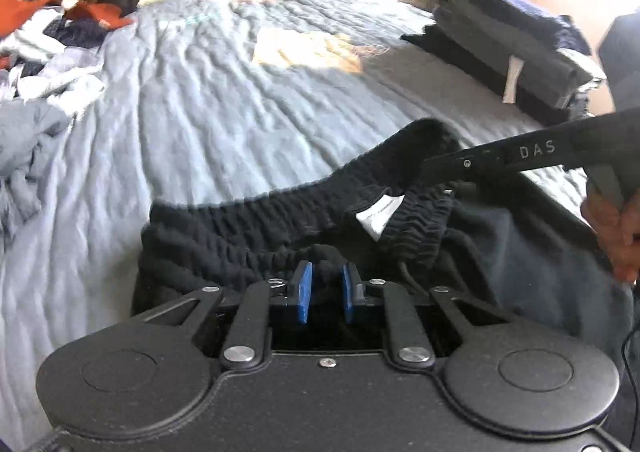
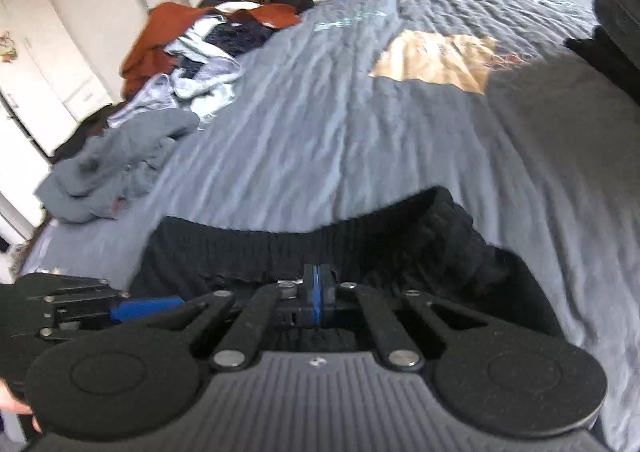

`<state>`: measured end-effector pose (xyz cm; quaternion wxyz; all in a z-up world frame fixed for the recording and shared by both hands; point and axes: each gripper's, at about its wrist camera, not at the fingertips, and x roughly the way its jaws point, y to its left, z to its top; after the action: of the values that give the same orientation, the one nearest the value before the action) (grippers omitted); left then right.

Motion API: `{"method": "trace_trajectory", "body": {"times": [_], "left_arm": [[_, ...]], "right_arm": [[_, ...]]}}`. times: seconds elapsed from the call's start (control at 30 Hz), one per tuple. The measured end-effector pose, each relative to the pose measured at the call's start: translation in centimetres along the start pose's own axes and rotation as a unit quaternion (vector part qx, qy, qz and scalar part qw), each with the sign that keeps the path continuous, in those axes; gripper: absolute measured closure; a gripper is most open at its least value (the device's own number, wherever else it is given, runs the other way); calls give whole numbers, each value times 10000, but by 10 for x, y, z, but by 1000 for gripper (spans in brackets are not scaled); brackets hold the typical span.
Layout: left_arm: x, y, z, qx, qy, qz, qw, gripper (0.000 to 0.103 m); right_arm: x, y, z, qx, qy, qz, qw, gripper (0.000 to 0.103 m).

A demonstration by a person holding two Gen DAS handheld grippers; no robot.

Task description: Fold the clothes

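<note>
Both grippers are down at the near edge of the bed (image 1: 224, 99), and the black sweatpants (image 1: 248, 219) lie there with the ribbed elastic waistband (image 2: 304, 244) bunched towards us. The left gripper (image 1: 327, 286) has its blue pads a narrow gap apart with dark waistband cloth sitting between them; it looks like a pinch on the fabric, though the pads themselves do not meet. The right gripper (image 2: 318, 288) shows its jaws pressed together, apparently nipping the waistband edge (the cloth right at the tips is too dark to be certain).

This garment looks soft, thick and floppy: it should drape and sag, not hold a line, and the gathered elastic gives a fat, grippy ridge to hold. The two ends of that waistband are my pick for the grasp, so the legs hang straight. A folded stack (image 1: 516, 47) waits by the far right edge; the unsorted pile (image 2: 188, 59) sits along the left edge.
</note>
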<state>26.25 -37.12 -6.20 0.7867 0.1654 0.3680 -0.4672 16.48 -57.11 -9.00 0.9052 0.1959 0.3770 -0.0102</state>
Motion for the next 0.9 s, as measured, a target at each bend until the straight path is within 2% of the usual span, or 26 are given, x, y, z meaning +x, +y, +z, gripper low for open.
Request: {"method": "trace_trajectory", "body": {"times": [0.13,0.23,0.3,0.33,0.37,0.43,0.5,0.53,0.6,0.63,0.67,0.77,0.8,0.83,0.87,0.9], "left_arm": [[-7,6,9,-84,-174,-86,9998,87],[-6,4,11,-66,-305,-27,9995,87],[-4,4,10,-134,-347,-51,9993,87],[-4,3,9,-143,-402,-61,9991,87],[-6,3,8,-119,-497,-64,9987,87],[-11,6,9,-124,-706,-63,9974,87],[-22,10,16,-244,-1073,-15,9939,88],[-27,13,20,-306,-1281,12,9913,103],[-39,17,28,-430,-1695,66,9846,103],[-39,20,33,-455,-1667,53,9849,103],[-35,22,39,-456,-1472,12,9881,103],[-26,24,48,-400,-1034,-31,9938,102],[-23,25,46,-409,-863,-107,9954,101],[-18,25,44,-418,-658,-179,9968,94],[-14,24,40,-389,-521,-184,9977,72],[-10,22,36,-342,-436,-157,9983,58]], "right_arm": [[-10,-5,11,-267,-180,109,9994,103],[-7,-2,8,-778,-212,-4,9967,96],[1,-2,4,-1102,-122,-23,9938,83],[7,-2,2,-1215,22,-13,9926,68],[12,-2,-1,-1268,132,-18,9918,60],[18,-5,-6,-1228,254,-63,9921,58],[15,-9,-9,-1002,106,-30,9949,57],[12,-11,-10,-940,-20,-36,9956,57],[6,-13,-10,-926,-326,-118,9951,57],[4,-14,-9,-926,-425,-153,9947,56],[3,-16,-8,-919,-474,-178,9945,56],[6,-20,-4,-979,-270,-219,9946,55],[7,-22,-3,-1002,-206,-228,9945,55],[8,-24,-2,-984,-148,-218,9948,53],[9,-26,-2,-939,-81,-192,9954,52],[10,-28,-1,-895,-13,-167,9958,52]]}}
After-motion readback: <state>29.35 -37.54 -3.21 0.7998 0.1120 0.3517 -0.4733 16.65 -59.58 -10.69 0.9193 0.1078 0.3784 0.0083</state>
